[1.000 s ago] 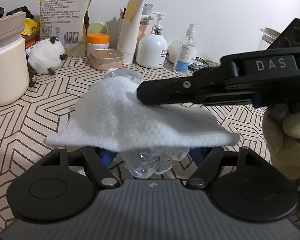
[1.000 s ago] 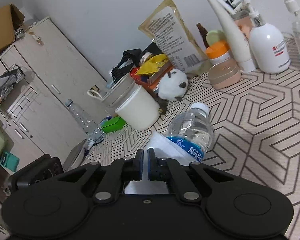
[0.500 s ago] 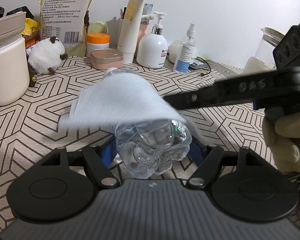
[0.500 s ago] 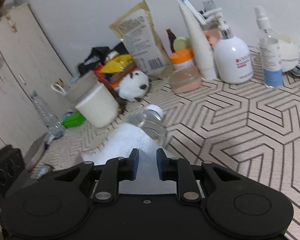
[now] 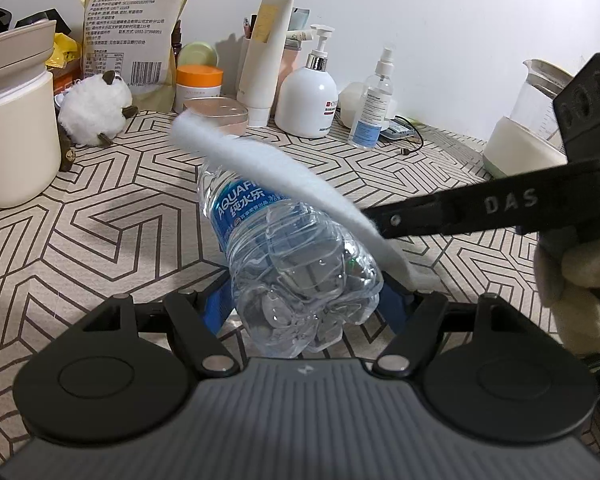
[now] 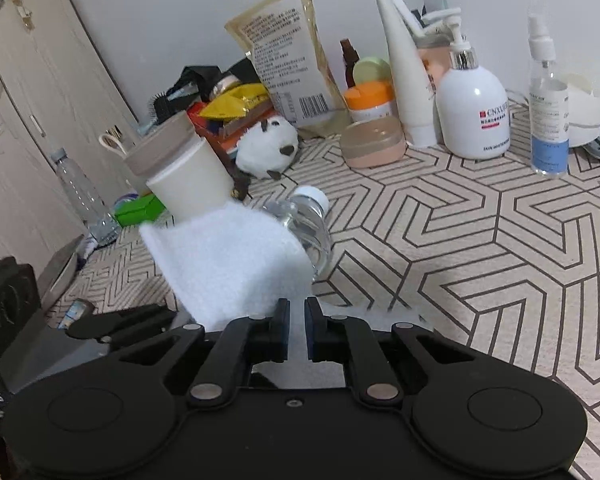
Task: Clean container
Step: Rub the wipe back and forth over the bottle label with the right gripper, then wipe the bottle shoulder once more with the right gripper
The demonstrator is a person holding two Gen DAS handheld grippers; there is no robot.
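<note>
From the left wrist, the left gripper (image 5: 302,300) is clamping the base of a water bottle (image 5: 276,240). The bottle is tilting away over the patterned table (image 5: 100,216). A blurred white cloth (image 5: 284,180) is hiding its cap. The right gripper (image 5: 376,222) is cut off at the frame edge.

From the right wrist, the right gripper (image 6: 298,330) is closing its nearly shut jaws on the cloth (image 6: 228,264), which is covering most of the bottle (image 6: 308,220). Only the cap end is showing. Toiletries are lining the white wall (image 6: 180,12), and a cabinet (image 6: 24,92) is standing to the left.
</note>
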